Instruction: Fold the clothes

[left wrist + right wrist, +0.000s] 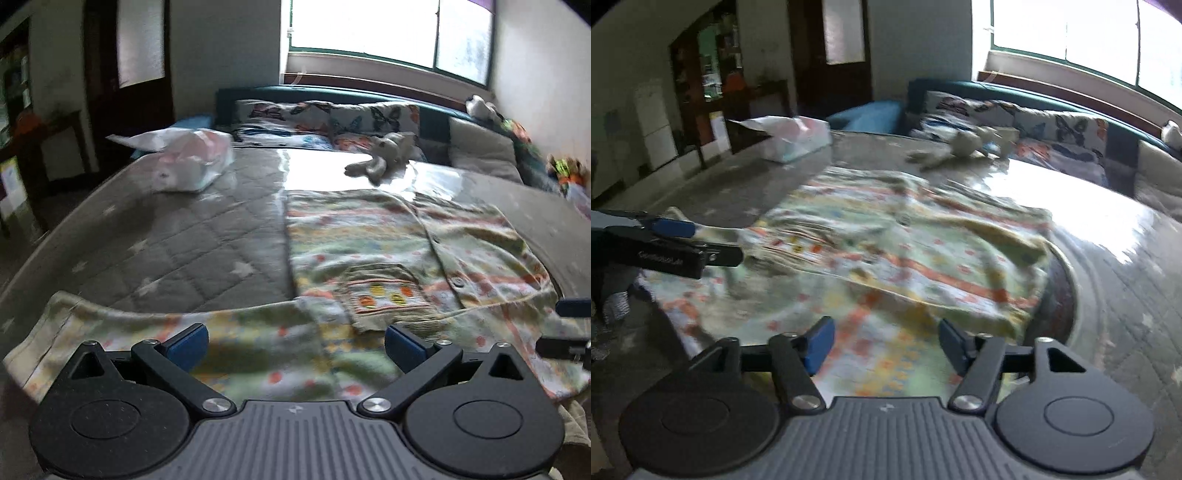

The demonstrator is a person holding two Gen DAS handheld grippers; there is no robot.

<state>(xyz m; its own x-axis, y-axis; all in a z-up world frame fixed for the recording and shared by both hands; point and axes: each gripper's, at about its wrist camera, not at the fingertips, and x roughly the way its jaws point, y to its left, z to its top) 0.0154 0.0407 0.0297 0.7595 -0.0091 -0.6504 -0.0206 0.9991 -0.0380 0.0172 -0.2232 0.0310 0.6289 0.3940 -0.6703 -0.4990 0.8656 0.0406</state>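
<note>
Left wrist view: left tongs [297,341] stand wide apart, empty, low over the near hem of a patterned shirt [406,251]. The shirt lies on the grey quilted bed [166,240], placket and pocket up, one sleeve [110,325] stretched out leftward; probably spread so the sleeve can be folded inward. Plush toy [380,157] and plastic bag [188,162] sit well beyond.

Right wrist view: right tongs [886,345] are also parted, gripping nothing, over the shirt's near edge. The shirt's far right side looks doubled over or rumpled; blur hides which.
</note>
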